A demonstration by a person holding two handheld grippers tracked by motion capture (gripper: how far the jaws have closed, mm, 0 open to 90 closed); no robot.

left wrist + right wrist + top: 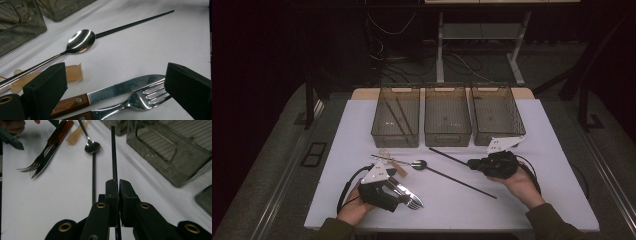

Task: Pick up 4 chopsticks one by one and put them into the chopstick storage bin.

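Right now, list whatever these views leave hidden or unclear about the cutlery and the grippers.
- knife and fork: handle ends cut off by the bottom edge and the left gripper in the left gripper view.
- chopstick: rear end hidden by the right gripper.
- Items in the left bin: too small, high view.

Right gripper [471, 163] is clamped on one black chopstick [448, 158], a second chopstick [462, 182] lying across the white surface [542, 165] just below it. Left gripper [409, 197] sits over the knife and fork [412, 200], spoon [418, 164] nearby. Three brown bins [447, 140] line the far edge.
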